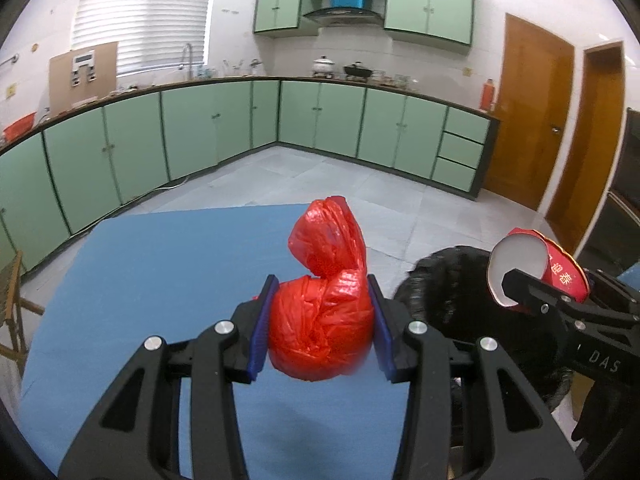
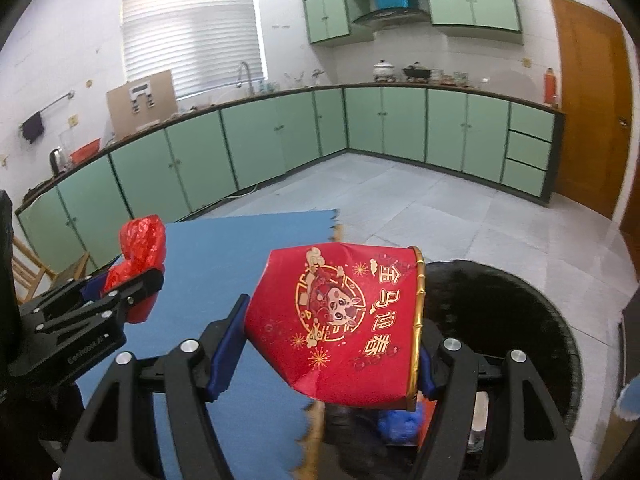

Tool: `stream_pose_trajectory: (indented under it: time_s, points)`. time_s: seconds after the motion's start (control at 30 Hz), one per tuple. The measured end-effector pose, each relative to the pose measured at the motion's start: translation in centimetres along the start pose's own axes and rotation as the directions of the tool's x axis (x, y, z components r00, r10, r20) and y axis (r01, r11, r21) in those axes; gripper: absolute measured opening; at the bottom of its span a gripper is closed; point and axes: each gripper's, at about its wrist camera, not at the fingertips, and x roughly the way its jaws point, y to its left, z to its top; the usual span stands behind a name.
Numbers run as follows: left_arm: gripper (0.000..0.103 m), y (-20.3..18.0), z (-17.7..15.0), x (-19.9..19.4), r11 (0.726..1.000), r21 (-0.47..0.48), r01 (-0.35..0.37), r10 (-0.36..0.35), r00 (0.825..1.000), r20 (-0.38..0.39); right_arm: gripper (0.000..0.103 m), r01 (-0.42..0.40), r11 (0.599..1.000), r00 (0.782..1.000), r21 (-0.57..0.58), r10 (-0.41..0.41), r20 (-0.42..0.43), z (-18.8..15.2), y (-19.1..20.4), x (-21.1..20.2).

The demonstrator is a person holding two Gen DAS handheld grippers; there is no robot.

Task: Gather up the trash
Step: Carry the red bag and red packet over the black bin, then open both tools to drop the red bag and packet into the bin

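My left gripper (image 1: 322, 320) is shut on a crumpled red plastic bag (image 1: 326, 300) and holds it above the blue table (image 1: 160, 264). The bag also shows in the right wrist view (image 2: 140, 248), in the left gripper (image 2: 120, 292). My right gripper (image 2: 332, 348) is shut on a red paper cup (image 2: 340, 320) with gold print, lying on its side over the table's right edge beside the black trash bin (image 2: 500, 320). The cup (image 1: 540, 268) shows in the left wrist view above the bin (image 1: 452, 292).
Green cabinets (image 1: 240, 120) line the far walls. Wooden doors (image 1: 532, 108) stand at the right. A wooden chair (image 1: 12, 300) stands left of the table. Blue and red trash (image 2: 400, 420) lies in the bin.
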Motion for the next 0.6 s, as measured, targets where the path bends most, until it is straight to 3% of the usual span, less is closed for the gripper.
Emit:
stream_pose_trajectory:
  time_s: [0.6]
  points:
    - [0.041,-11.0,-0.4,4.5,0.978,0.106,0.182,-0.181,0.983,-0.021,0.068,0.165,0.984,0.986,0.074,-0.167,0.019,-0.9,-9.9,-2.1]
